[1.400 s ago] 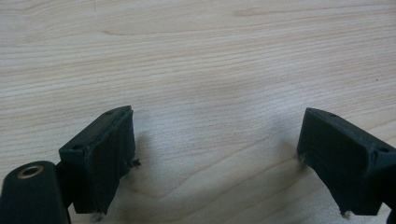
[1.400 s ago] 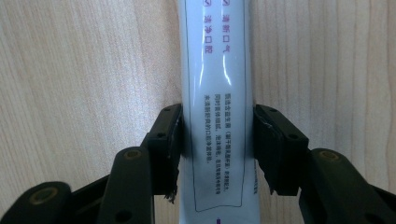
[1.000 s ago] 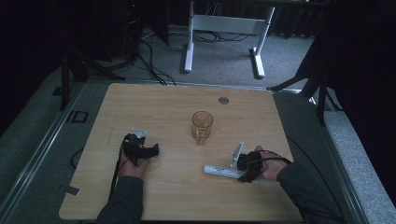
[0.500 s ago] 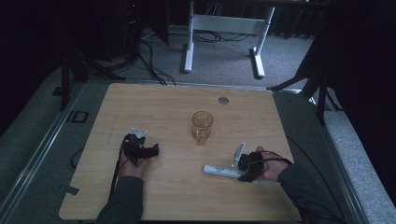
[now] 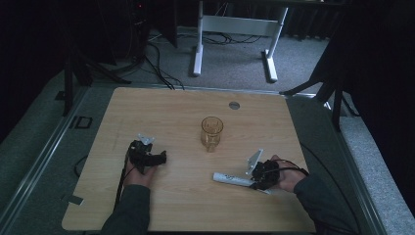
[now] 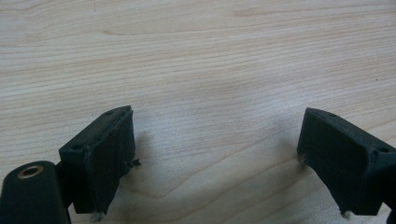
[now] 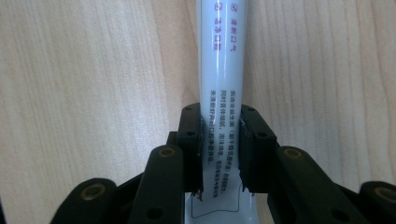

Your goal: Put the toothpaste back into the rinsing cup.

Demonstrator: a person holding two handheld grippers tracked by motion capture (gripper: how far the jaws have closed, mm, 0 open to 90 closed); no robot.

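Two claws are ours: the right claw (image 7: 219, 154) has just closed on the white tube (image 5: 234, 179) lying on the surface (image 5: 171, 112) at five o'clock from the amber glass (image 5: 211, 132) (nothing lifted yet); the left claw (image 6: 215, 154) rests wide open, empty.

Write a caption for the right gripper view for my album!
The right tool squeezes a white tube lying on the wooden table.

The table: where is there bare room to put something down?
The table is bare behind the cup, apart from a small round grommet, and along the near edge between the forearms. It is tighter on the right, where the right gripper clamps the tube.
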